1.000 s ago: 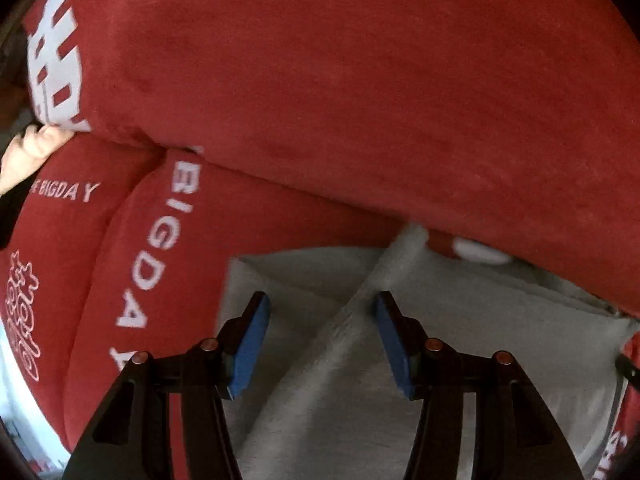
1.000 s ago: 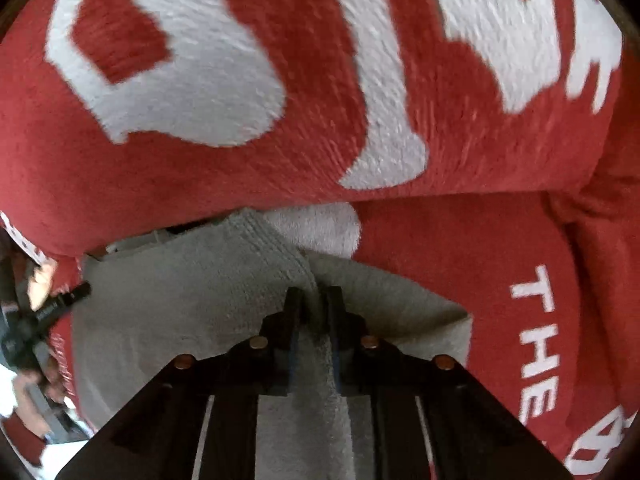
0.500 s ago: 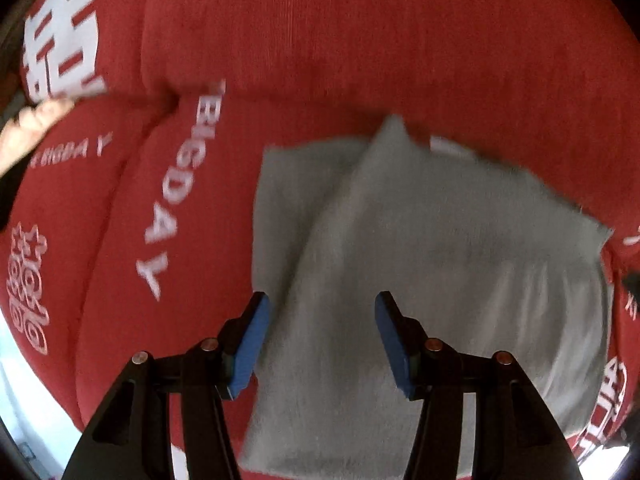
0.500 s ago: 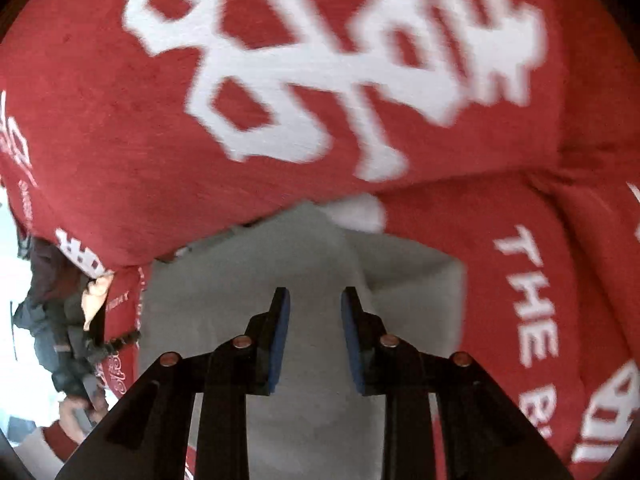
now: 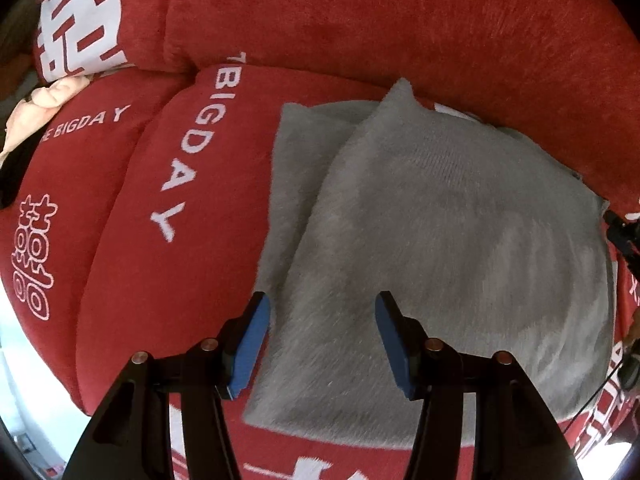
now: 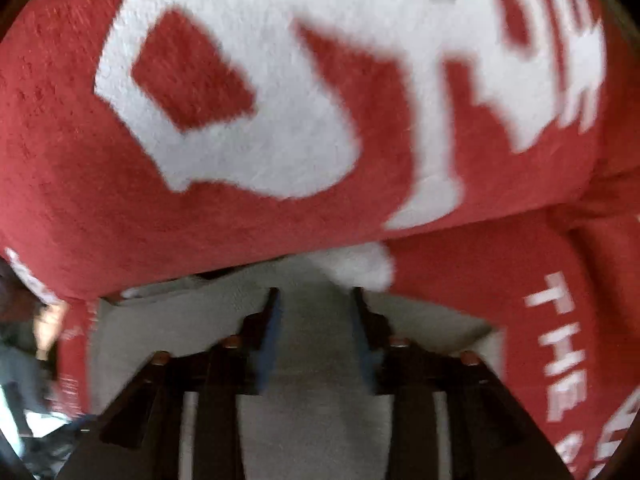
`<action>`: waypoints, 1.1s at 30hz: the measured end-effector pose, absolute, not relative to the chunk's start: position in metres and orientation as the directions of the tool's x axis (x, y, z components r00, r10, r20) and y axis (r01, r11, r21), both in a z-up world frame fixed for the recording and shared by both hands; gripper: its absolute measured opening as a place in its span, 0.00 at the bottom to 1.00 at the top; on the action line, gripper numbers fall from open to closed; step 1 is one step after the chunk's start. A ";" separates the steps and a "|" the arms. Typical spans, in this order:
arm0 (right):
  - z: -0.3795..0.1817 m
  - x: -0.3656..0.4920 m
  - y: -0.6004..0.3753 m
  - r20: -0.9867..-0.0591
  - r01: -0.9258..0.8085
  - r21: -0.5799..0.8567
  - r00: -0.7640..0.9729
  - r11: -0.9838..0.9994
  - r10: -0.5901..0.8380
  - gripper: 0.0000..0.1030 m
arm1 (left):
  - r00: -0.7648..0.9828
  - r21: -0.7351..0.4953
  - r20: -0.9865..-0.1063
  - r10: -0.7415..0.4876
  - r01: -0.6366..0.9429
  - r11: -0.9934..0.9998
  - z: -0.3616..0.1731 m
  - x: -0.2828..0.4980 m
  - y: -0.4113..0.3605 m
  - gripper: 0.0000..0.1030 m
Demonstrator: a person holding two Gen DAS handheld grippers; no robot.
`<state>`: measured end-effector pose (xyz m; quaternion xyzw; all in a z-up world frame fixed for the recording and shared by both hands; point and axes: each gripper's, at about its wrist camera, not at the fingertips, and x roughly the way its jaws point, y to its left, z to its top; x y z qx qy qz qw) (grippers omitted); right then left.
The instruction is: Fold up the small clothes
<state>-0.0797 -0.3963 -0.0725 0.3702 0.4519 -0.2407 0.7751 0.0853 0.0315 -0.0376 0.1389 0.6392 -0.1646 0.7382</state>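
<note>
On the red sofa seat (image 5: pixel 168 280) the grey cloth (image 5: pixel 440 240) lies folded; right claw (image 6: pixel 314 308) just let go, jaws opening, empty; left claw (image 5: pixel 322 320) half-open, empty. Fold prob. set.

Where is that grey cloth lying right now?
In the left wrist view the grey cloth lies folded on the red seat cushion printed BIGDAY, right of the lettering and just below the red back cushion.
</note>
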 end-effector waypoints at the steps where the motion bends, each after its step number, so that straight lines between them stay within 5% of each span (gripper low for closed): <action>1: -0.071 -0.085 -0.402 -0.878 0.715 0.369 0.477 0.593 -0.029 0.44 | 0.128 -0.005 -0.990 -0.066 0.426 0.905 -0.034 0.085 0.036 0.54; 7: -0.059 -0.135 -0.398 -0.814 0.676 0.557 0.560 0.482 0.155 0.46 | 0.085 -0.057 -0.991 -0.108 0.462 0.885 -0.029 0.087 0.062 0.54; 16: -0.056 -0.168 -0.266 -0.634 0.520 0.772 0.584 0.366 0.507 0.51 | -0.027 -0.165 -0.983 -0.184 0.589 0.791 -0.032 0.061 0.074 0.54; 33: -0.117 -0.165 -0.154 -0.573 0.629 0.777 0.687 0.030 0.447 0.53 | -0.174 -0.381 -0.918 -0.356 0.630 0.677 -0.047 0.073 0.101 0.51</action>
